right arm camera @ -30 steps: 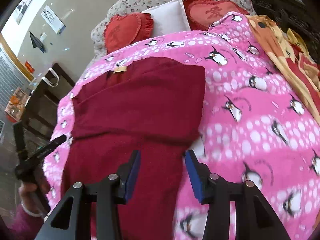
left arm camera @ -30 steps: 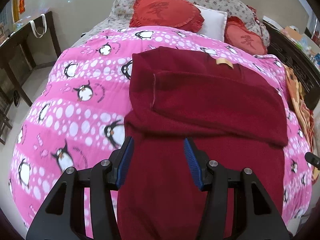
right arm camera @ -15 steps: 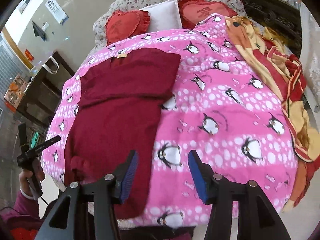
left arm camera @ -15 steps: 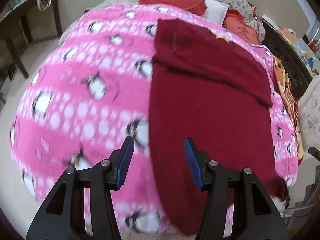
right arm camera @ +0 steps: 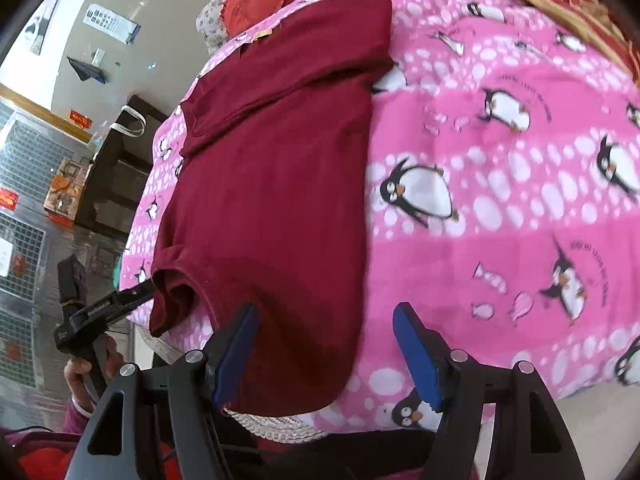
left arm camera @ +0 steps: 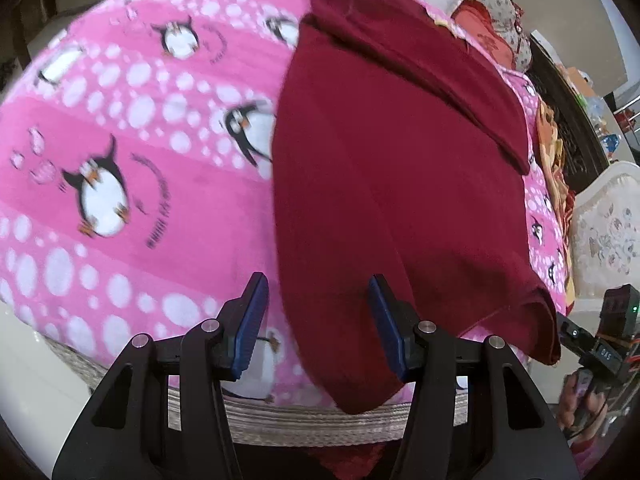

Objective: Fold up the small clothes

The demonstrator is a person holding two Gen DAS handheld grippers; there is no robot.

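A dark red shirt (left arm camera: 392,168) lies flat on the pink penguin blanket (left arm camera: 132,128), sleeves folded across the top, its hem hanging over the near bed edge. It also shows in the right wrist view (right arm camera: 276,184). My left gripper (left arm camera: 318,320) is open and empty, its jaws straddling the shirt's left hem corner just above it. My right gripper (right arm camera: 326,344) is open and empty over the shirt's right hem corner. The left gripper (right arm camera: 132,298) shows in the right wrist view at the folded hem corner. The right gripper (left arm camera: 592,344) shows at the left wrist view's edge.
Red heart pillows (right arm camera: 256,0) and a white pillow sit at the head of the bed. An orange patterned blanket (left arm camera: 556,168) lies along the bed's right side. A dark wooden desk (right arm camera: 116,168) stands left of the bed. A woven mat edge (left arm camera: 304,420) runs under the blanket.
Both grippers have pulled back from the shirt's middle and dropped low to the hem at the near bed edge. Both stay open.
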